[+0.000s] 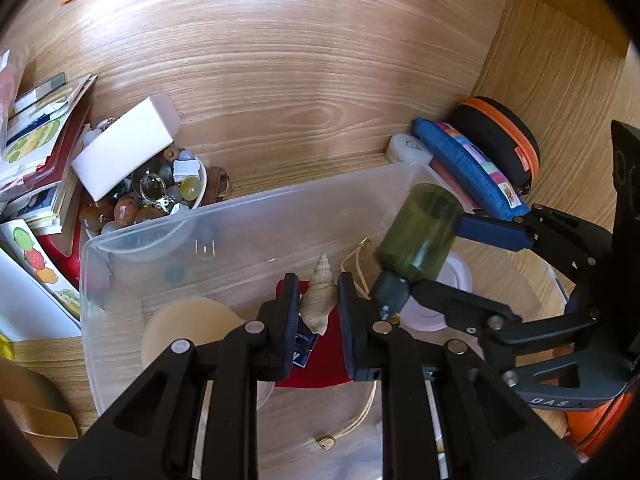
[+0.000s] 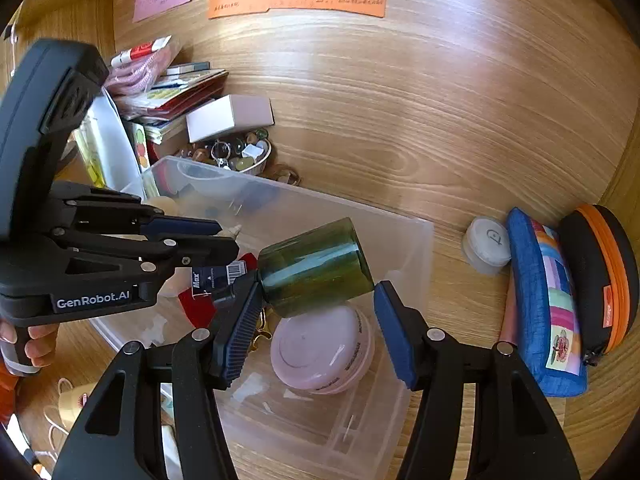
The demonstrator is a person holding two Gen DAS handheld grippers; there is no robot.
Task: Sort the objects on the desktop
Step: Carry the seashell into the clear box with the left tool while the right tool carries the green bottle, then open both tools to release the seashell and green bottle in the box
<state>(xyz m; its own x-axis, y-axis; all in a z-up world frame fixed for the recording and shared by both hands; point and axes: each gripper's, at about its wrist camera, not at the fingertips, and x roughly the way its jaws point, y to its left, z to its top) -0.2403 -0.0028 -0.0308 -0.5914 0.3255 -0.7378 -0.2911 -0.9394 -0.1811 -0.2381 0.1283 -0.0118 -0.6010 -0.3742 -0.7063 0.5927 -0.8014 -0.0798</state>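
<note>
Left wrist view: left gripper [image 1: 319,300], jaws narrow around the seashell [image 1: 318,300] inside the clear bin [image 1: 248,216] — release it low.

Right wrist view: right gripper [image 2: 316,312], jaws wide, the green bottle [image 2: 316,266] lying between them — close squarely.

The right tongs [image 2: 316,322] stand with jaws apart over the clear plastic box [image 2: 408,248] on the wooden desk [image 2: 400,120]. A green glass bottle [image 2: 316,266] lies tilted between them; its dark cap end touches the left finger. Below it a pink round case [image 2: 322,350] lies inside the box. At left, the left tongs [image 2: 224,236] reach into the box. At right, a blue pouch [image 2: 546,300] leans beside a black case [image 2: 600,272].
</note>
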